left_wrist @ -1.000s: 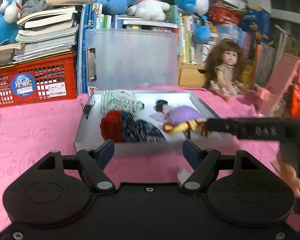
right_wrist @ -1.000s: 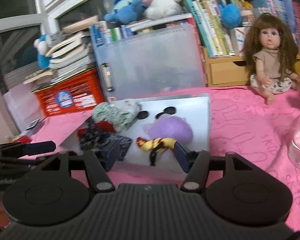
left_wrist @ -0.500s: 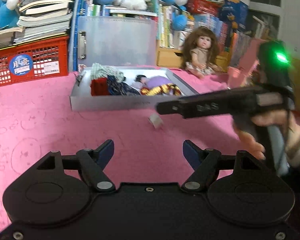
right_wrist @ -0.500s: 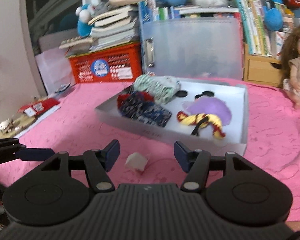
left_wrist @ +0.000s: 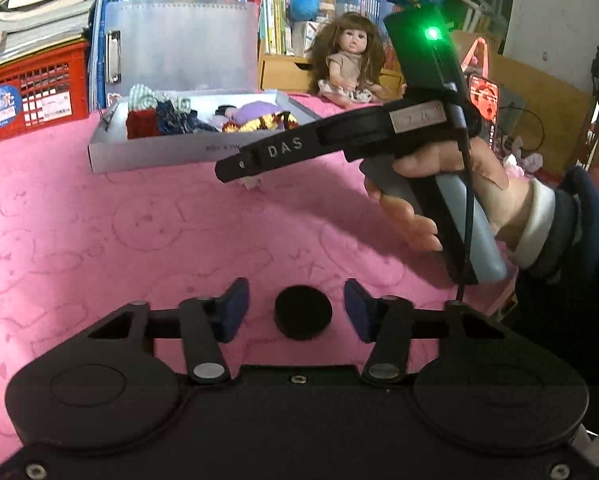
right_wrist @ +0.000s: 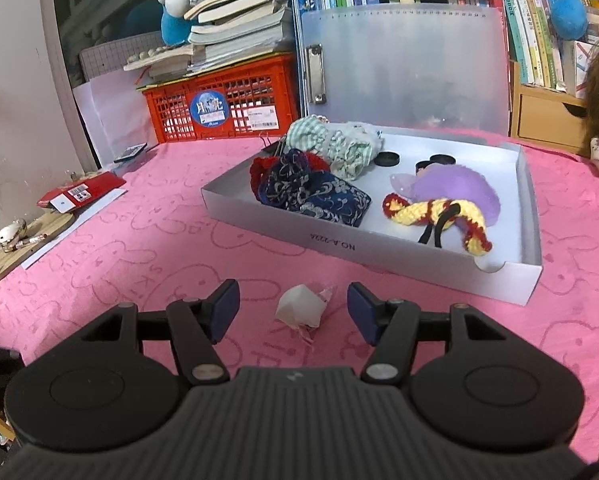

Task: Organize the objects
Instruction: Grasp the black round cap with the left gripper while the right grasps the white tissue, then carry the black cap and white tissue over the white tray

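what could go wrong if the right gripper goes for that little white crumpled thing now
The white wad lies small and low between the open right gripper fingers, so they may close over it or snag the pink cloth. The grey box stands just beyond; overshooting could nudge it.

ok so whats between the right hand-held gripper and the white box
In the right wrist view, a small crumpled white wrapper lies between the open fingers of the right hand-held gripper; beyond it only bare pink tablecloth reaches the white box.
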{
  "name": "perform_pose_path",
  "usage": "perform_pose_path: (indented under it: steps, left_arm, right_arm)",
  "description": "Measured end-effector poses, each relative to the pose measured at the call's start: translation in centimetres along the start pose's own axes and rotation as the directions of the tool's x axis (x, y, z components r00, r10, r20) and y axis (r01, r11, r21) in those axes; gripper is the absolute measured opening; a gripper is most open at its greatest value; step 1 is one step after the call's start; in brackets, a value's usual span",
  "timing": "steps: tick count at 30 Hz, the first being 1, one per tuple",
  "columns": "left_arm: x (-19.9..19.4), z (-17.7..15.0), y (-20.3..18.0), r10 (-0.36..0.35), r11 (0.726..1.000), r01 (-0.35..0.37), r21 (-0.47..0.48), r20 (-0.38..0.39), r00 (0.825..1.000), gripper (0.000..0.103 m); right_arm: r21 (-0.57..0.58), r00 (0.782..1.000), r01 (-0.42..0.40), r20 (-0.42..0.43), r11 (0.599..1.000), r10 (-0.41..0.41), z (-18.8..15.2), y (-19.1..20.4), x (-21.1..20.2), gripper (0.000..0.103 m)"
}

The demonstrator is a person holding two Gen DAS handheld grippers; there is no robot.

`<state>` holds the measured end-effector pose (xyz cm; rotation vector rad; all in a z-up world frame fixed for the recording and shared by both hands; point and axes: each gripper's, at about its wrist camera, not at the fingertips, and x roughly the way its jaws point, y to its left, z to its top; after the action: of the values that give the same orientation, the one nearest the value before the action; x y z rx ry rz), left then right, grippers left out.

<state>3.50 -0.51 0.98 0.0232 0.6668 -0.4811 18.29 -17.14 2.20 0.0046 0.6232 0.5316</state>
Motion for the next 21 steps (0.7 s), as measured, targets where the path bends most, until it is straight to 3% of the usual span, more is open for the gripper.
perform_pose_path:
  steps: [1,5,10,21]
  left_arm:
    - [0.1,-0.1,0.0,-0.002,1.000,0.002,-0.002,-0.006,1.000,0.031]
    - [0.1,-0.1,0.0,0.005,1.000,-0.005,-0.004,-0.003,1.000,0.029]
    - [0.4,0.5,0.3,0.019,1.000,-0.019,-0.016,0.003,1.000,0.029]
    - [1.8,5.0,2.3,0.149,0.988,-0.146,-0.057,0.046,0.988,0.029]
  right_arm:
    - [-0.002,1.000,0.003,-0.003,1.000,-0.003,-0.1,0.1,0.1,0.063]
    - [-0.017,1.000,0.016,-0.014,1.000,-0.016,-0.3,0.3,0.2,0.032]
    - [-0.019,1.000,0.025,0.006,0.999,-0.025,-0.4,0.4,-0.3,0.031]
    - [0.013,0.995,0.060,0.076,0.998,-0.061,1.0,-0.3,-2.1,0.031]
